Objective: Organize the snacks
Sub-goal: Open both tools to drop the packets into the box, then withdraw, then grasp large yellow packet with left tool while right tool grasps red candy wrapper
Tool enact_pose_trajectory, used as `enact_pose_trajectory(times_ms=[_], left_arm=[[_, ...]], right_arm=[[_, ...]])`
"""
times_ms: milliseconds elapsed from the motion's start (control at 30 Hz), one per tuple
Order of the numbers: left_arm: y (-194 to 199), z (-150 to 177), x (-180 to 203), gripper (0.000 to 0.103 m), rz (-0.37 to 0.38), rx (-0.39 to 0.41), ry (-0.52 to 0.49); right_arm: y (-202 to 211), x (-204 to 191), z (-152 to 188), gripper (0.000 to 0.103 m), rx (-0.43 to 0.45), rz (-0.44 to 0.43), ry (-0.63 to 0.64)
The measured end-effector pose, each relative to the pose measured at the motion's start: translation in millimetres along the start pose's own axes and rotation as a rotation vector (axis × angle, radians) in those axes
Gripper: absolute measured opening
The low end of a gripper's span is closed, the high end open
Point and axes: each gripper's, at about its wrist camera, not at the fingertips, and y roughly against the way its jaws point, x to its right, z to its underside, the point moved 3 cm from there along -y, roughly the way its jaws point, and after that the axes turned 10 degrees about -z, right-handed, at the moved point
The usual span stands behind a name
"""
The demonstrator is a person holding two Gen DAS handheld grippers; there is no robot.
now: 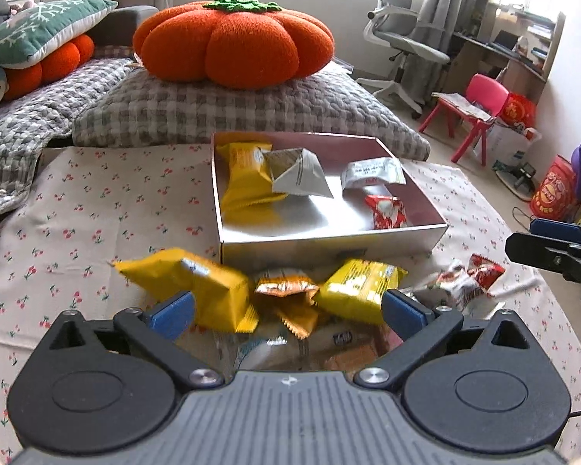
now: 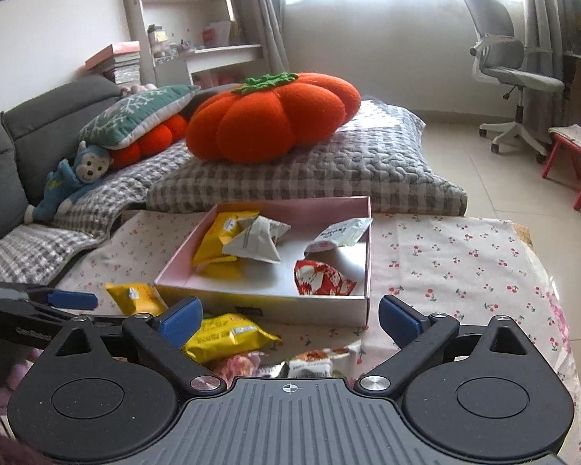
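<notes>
An open pink box (image 1: 329, 238) (image 2: 267, 302) stands on the cherry-print cloth and holds a yellow packet (image 1: 246, 178) (image 2: 217, 240), two white packets (image 1: 300, 172) (image 1: 372, 172) and a red packet (image 1: 385, 211) (image 2: 321, 279). In front of it lies a loose pile: two yellow packets (image 1: 197, 286) (image 1: 358, 285), an orange packet (image 1: 290, 296) and red-and-white sweets (image 1: 468, 279). My left gripper (image 1: 288, 312) hovers open over this pile, nothing pressed between its blue pads. My right gripper (image 2: 290, 319) is open near the box's front wall, above a yellow packet (image 2: 224, 337); its jaws also show in the left wrist view (image 1: 554, 246).
An orange pumpkin cushion (image 1: 232, 42) rests on a grey checked cushion (image 1: 251, 108) right behind the box. A sofa with pillows and a toy monkey (image 2: 73, 178) lies to the left. An office chair (image 2: 515, 77) and a red child's chair (image 1: 472, 112) stand on the floor at right.
</notes>
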Motion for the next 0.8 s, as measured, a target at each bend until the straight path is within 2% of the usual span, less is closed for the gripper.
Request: enact_pose_trajectory(times_ms=[367, 600, 800], left_arm=[[4, 28, -10, 0.103, -0.034, 0.010, -0.026], [1, 41, -8, 0.103, -0.019, 0.014, -0.082], [-5, 51, -14, 0.103, 0.000, 0.028, -0.108]], right_arm=[[0, -1, 27, 0.099, -0.013, 0.042, 0.010], [-8, -5, 48, 0.099, -0.074, 0.072, 0.091], [-11, -3, 61, 0.099, -0.109, 0.072, 0.085]])
